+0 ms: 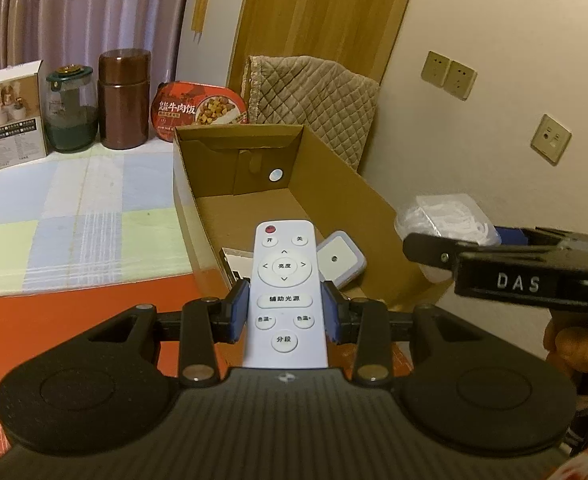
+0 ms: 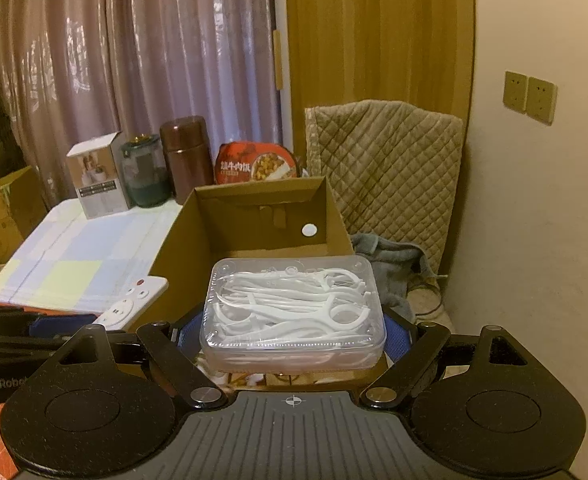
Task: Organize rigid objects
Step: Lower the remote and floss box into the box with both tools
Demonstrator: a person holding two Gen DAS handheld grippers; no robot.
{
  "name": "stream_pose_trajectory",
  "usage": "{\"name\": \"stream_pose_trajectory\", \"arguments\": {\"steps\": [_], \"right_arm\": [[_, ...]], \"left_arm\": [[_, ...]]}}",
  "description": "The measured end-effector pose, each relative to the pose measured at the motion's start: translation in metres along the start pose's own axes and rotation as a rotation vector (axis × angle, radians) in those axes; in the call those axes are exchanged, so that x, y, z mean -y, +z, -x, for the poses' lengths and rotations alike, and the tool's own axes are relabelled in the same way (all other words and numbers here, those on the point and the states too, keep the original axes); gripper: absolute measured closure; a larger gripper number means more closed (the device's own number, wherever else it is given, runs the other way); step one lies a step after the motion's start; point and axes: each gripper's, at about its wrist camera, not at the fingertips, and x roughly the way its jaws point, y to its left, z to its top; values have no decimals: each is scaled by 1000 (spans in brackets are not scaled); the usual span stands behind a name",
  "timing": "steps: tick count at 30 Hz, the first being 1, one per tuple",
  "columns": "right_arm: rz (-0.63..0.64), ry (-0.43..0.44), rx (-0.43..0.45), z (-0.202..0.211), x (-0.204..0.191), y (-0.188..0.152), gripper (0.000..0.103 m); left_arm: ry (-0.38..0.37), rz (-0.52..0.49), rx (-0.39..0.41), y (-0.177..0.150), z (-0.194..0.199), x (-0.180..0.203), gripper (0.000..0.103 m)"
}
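My left gripper [image 1: 286, 312] is shut on a white remote control [image 1: 285, 280], whose top end reaches over the near rim of an open cardboard box [image 1: 333, 168]. Inside that box lie a small white square device [image 1: 339, 260] and a flat packet [image 1: 234, 264]. My right gripper [image 2: 294, 332] is shut on a clear plastic box of white floss picks [image 2: 292, 312], held just before the cardboard box [image 2: 174, 240]. The remote [image 2: 134, 300] shows at the left of the right wrist view. The floss box [image 1: 445, 216] appears at the right of the left wrist view.
At the table's back stand a white carton [image 1: 14, 116], a glass jar [image 1: 70, 112], a brown canister [image 1: 124, 100] and a red meal pack [image 1: 198, 106]. A checked cloth [image 1: 54, 216] covers the table. A quilted chair [image 2: 389, 160] and a wall [image 2: 533, 240] lie right of the box.
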Motion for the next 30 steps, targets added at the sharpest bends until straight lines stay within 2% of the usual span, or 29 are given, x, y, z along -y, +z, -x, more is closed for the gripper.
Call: {"name": "stream_pose_trajectory", "arguments": {"steps": [10, 30], "right_arm": [[-3, -3, -46, -34, 8, 1, 21], [-5, -14, -78, -53, 17, -8, 21]], "left_arm": [[3, 25, -25, 24, -38, -12, 70], [-17, 44, -70, 25, -77, -5, 70]]}}
